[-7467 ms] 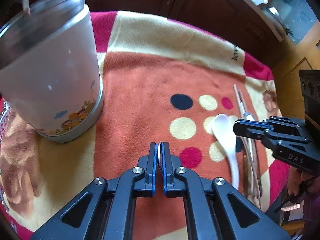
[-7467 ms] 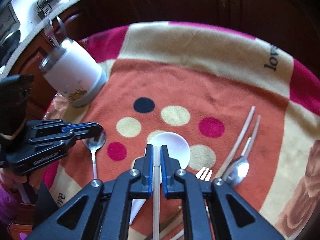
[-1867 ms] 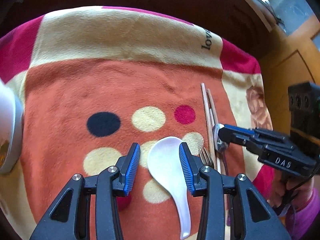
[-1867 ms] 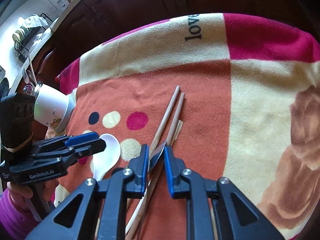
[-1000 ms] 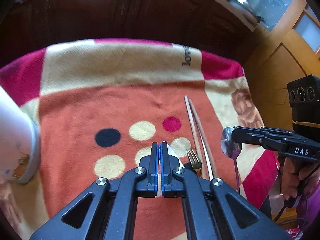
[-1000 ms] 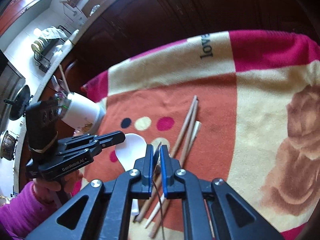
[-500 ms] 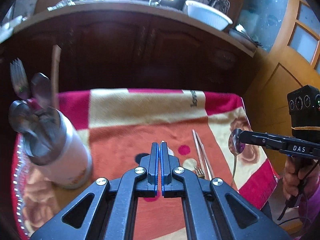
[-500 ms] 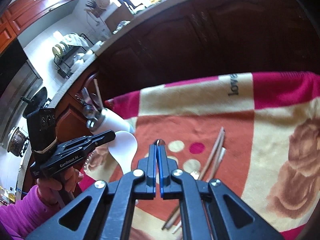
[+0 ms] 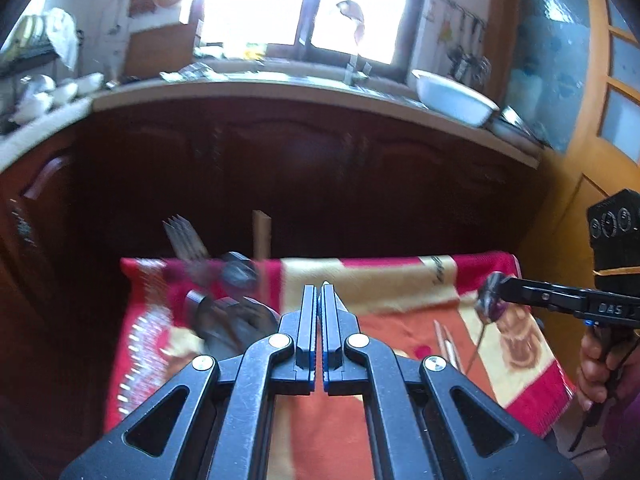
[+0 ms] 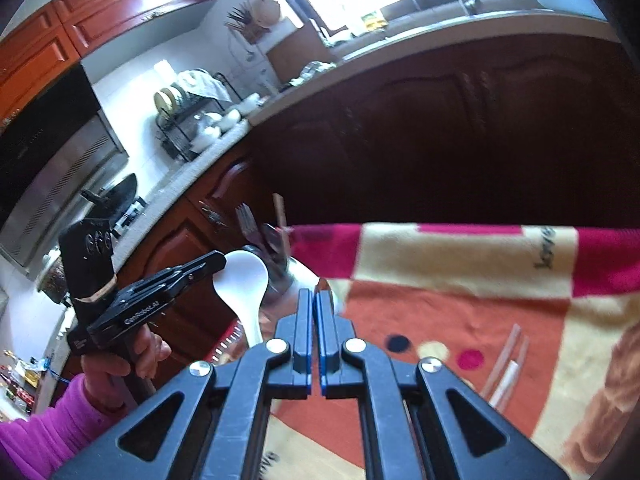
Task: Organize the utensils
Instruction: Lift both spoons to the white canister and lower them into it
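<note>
My left gripper (image 9: 319, 300) is shut on the white ceramic spoon (image 10: 244, 284), held up in the air; the right wrist view shows its bowl at that gripper's tip. My right gripper (image 10: 315, 304) is shut on a metal spoon (image 9: 490, 304), which hangs from its tip at the right of the left wrist view. The utensil cup (image 9: 234, 322), blurred, stands at the blanket's left with a fork (image 9: 184, 236), spoons and a wooden stick in it. It also shows in the right wrist view (image 10: 280, 280). Chopsticks (image 10: 506, 356) lie on the blanket.
The table is covered by a red, orange and cream blanket (image 9: 400, 280) with dots. Dark wooden cabinets (image 9: 300, 184) and a counter with a white bowl (image 9: 454, 98) stand behind. A dish rack (image 10: 192, 120) is on the left counter.
Both grippers have risen and tilted up with their spoons; the views now show the counter and window. The cup has come closer to the left gripper's centre.
</note>
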Demonstrator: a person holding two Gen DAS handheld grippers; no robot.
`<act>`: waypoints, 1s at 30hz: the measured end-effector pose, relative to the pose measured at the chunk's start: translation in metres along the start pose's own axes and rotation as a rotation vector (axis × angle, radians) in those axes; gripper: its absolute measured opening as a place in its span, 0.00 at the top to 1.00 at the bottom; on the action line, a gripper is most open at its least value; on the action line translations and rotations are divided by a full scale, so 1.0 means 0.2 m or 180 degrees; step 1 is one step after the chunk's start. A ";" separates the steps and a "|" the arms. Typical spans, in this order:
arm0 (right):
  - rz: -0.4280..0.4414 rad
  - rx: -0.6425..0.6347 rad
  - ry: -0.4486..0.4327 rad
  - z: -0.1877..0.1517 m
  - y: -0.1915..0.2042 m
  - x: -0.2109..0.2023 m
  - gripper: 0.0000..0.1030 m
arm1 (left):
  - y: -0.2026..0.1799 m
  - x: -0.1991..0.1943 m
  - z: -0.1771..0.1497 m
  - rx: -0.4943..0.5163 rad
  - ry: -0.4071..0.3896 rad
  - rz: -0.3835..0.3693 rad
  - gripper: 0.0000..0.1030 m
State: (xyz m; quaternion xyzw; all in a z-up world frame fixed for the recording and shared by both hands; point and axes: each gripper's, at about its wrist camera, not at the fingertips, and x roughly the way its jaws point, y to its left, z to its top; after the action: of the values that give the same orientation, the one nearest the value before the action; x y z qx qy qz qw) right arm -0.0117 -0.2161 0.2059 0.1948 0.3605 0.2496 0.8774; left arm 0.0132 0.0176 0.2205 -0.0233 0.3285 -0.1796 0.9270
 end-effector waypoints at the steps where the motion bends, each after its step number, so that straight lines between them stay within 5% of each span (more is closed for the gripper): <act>1: 0.0057 -0.0018 -0.0037 0.03 0.04 0.01 0.99 | 0.03 -0.02 0.02 -0.0010 -0.0040 0.0070 0.61; 9: 0.0486 -0.0083 -0.0399 0.29 0.32 0.13 0.99 | 0.20 -0.09 0.13 0.0085 -0.0399 0.0773 0.61; 16: 0.0745 -0.0152 -0.0574 0.42 0.50 0.36 0.99 | 0.20 -0.01 0.12 0.0294 -0.0613 0.1084 0.61; 26: 0.0792 -0.0015 -0.0464 0.38 0.45 0.69 0.99 | 0.17 0.10 -0.04 0.0514 -0.0756 0.1260 0.61; 30: 0.0756 0.0070 -0.0355 0.30 0.39 0.78 0.99 | 0.14 0.13 -0.11 0.0599 -0.0774 0.1276 0.49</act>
State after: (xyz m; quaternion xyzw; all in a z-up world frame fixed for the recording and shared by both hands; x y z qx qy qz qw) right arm 0.1047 -0.0745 0.2028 0.2593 0.2882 0.3364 0.8582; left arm 0.0271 0.0361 0.1838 0.1072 0.1944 -0.0179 0.9749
